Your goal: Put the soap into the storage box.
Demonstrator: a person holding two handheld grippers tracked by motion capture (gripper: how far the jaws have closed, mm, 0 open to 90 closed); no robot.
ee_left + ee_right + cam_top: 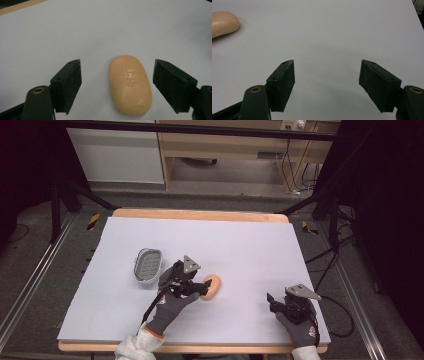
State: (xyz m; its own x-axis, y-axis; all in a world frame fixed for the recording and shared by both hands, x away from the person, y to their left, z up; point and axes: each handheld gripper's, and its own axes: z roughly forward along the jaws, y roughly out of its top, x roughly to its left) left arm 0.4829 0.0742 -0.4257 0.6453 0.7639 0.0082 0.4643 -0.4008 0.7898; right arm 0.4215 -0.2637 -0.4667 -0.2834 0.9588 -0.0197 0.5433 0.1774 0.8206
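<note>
1. Left gripper stands released, its jaws wide with the soap between them and clear table showing on both sides of the bar; neither pad presses on it; in the high view the same left gripper sits right at the soap, near the middle of the table.

2. Right gripper is likewise released, jaws apart over bare table with nothing between them; in the high view the right gripper rests near the table's front right, well apart from the bar; its own camera catches the soap at the upper left.

3. Handling, as a judgement: the bar looks solid and stiff, fairly light for its bulk, and smooth enough to squirt out of a hard pinch; it should not break, though the pads could mark its face.

4. Where to take hold, again a judgement: across the narrow width at mid-length, where the long flanks run closest to parallel; a grip near either rounded end would tend to push it out.

5. Materials and shapes: the soap is a peach-orange rounded oval with a faint stamped mark on top; the pads are flat black blocks with a finely grained face; the table cover is a matt pale sheet on a wooden top.

6. Soap dish: a grey oval with a slotted floor, lying to the left of the bar and apart from it.
</note>
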